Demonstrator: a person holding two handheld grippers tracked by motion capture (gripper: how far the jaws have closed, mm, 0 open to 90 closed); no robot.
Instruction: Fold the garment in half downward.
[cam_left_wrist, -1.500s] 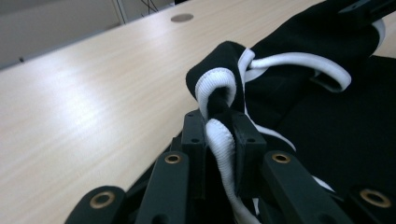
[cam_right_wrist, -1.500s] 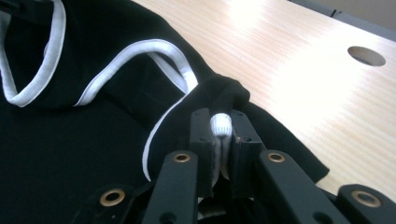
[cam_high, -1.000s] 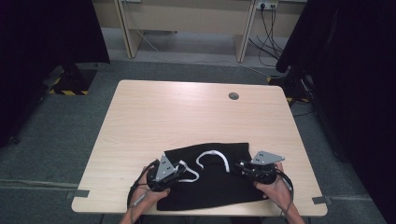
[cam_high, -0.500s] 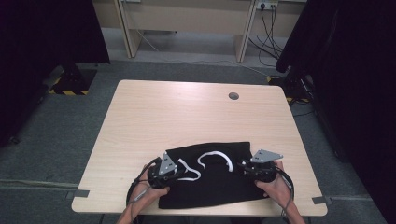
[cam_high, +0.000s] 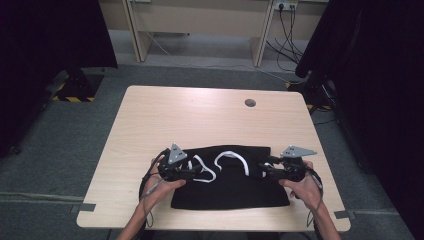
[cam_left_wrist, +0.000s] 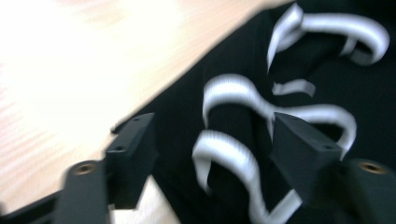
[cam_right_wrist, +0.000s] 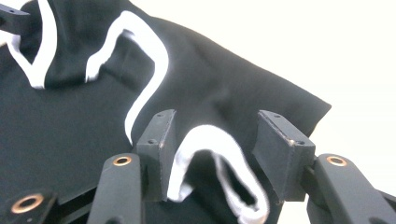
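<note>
A black cloth (cam_high: 235, 187) with white trim (cam_high: 235, 159) lies flat near the front edge of the wooden table (cam_high: 200, 120). My left gripper (cam_high: 192, 172) sits over the cloth's left end. In the left gripper view its jaws stand open around white trim loops (cam_left_wrist: 233, 154) and black fabric (cam_left_wrist: 182, 112). My right gripper (cam_high: 266, 170) rests at the cloth's right end. Its jaws are open in the right gripper view, with a fold of white trim (cam_right_wrist: 210, 140) between them and the black cloth (cam_right_wrist: 224, 88) spread beyond.
A round cable hole (cam_high: 250, 103) is set in the table's far right part. Bare wood stretches behind the cloth. Desk legs and cables (cam_high: 280, 30) stand past the far edge, and dark curtains (cam_high: 370, 75) hang at both sides.
Both grippers have slid a little toward the near edge along the cloth's ends. The white trim between them has shifted slightly.
</note>
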